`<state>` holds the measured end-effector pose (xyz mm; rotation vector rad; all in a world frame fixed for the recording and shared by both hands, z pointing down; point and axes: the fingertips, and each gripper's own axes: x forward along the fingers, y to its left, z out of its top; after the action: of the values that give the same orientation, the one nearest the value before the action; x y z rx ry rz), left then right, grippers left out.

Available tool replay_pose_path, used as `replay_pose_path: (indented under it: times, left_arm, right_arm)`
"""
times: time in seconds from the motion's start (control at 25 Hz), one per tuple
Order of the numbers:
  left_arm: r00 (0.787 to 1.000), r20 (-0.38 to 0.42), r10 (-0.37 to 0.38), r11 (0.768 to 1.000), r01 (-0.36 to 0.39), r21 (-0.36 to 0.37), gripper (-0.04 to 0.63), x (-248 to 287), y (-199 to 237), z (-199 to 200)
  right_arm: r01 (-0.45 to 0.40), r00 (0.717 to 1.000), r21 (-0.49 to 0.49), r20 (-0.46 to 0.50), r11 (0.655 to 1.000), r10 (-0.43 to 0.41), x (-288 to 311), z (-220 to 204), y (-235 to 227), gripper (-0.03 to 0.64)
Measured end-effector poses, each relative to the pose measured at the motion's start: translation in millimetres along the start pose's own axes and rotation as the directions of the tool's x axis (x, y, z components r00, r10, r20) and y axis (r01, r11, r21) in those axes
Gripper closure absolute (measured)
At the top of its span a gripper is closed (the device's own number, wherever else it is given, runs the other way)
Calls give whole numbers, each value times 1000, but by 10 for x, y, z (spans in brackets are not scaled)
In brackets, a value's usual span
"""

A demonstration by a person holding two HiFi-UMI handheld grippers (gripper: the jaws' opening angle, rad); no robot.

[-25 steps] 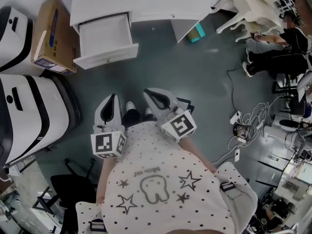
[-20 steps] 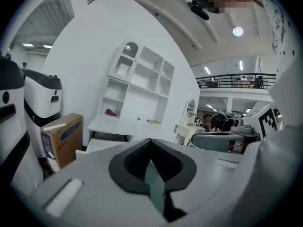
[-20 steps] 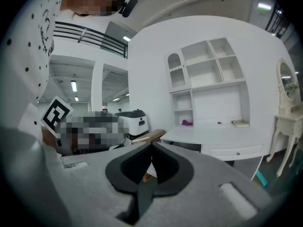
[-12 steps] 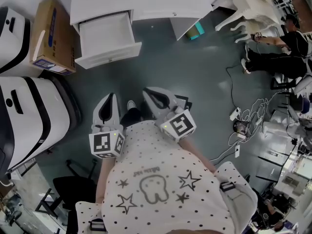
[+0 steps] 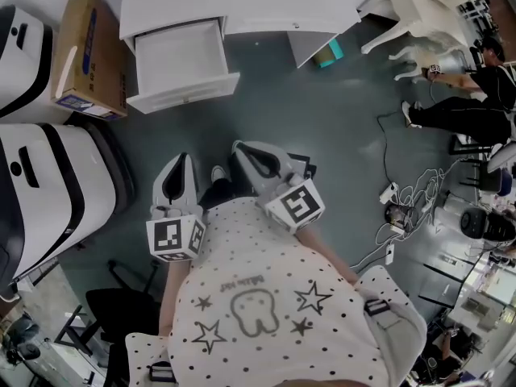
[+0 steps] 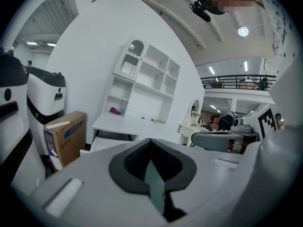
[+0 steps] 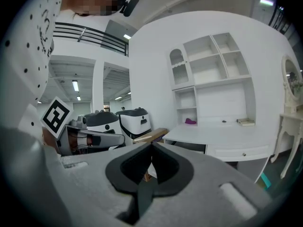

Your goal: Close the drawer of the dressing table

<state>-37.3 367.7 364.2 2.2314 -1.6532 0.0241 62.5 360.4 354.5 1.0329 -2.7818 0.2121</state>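
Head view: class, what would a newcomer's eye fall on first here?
The white drawer stands pulled out of the dressing table at top left, beside a cardboard box. Below it, near the person's chest, the left tongs and right tongs are shut, holding nothing.

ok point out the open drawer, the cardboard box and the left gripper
drawer (image 5: 179,55), head view, bare inside floor of it
cardboard box (image 5: 85,51), head view, middle of its top face
left gripper (image 5: 187,160), head view, tip where its shut jaws meet
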Motion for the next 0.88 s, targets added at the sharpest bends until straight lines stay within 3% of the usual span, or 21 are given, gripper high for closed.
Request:
replay_pose_path:
  times: [0.24, 0.88]
  left_arm:
    - [999, -6, 32, 999, -32, -13, 600, 372, 228, -1]
    - [994, 7, 109, 993, -109, -44, 601, 1066, 232, 172]
  right_arm:
    - [-27, 999, 14, -22, 1000, 27, 365, -48, -273, 620]
    - [-83, 996, 0, -31, 997, 83, 704, 102, -1008, 620]
